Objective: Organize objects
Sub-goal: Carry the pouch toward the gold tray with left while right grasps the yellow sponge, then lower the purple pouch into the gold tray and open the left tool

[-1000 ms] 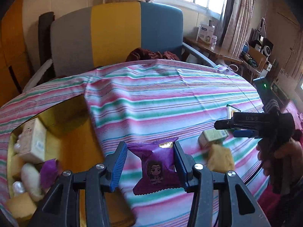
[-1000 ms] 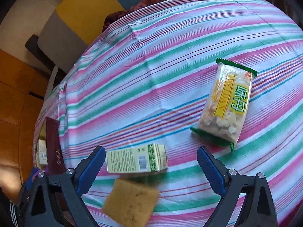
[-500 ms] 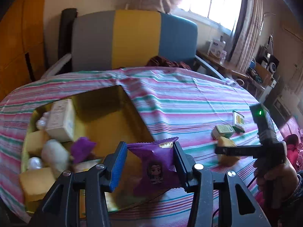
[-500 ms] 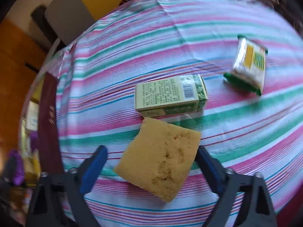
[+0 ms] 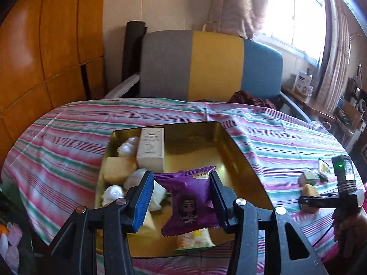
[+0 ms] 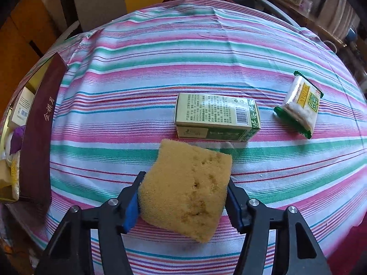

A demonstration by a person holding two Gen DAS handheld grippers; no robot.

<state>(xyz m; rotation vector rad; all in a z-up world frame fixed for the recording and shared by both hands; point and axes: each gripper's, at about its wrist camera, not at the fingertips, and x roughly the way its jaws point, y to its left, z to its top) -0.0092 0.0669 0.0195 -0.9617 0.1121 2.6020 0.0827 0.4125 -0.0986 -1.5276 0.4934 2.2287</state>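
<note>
Moved: left gripper, pinching a purple snack packet, now hangs over the open gold tin; a second ago it was out over the bare striped cloth with the tin off to one side.
Right side: right gripper has just been closing, its jaws drawn in from wide apart onto the yellow sponge, which a second ago lay loose ahead of them.
Left grip: both blue pads press the packet's sides, and the packet is lifted clear of the tin's contents.
Right grip: pads bear on the sponge's two flanks; the sponge appears to rest on the cloth, not yet raised.
Tin: already holds a white box, pale wrapped sweets and another sponge along its left side; the right half of the floor is bare.
On the cloth: green carton just beyond the sponge, almost touching it; a green-edged snack pack lies apart to the right.
Tin from the right: its dark red wall sits at the far left edge of the tablecloth.
Meaning: the packet looks ready to be dropped in; the sponge is likely next, leaving the carton and snack pack to collect.
</note>
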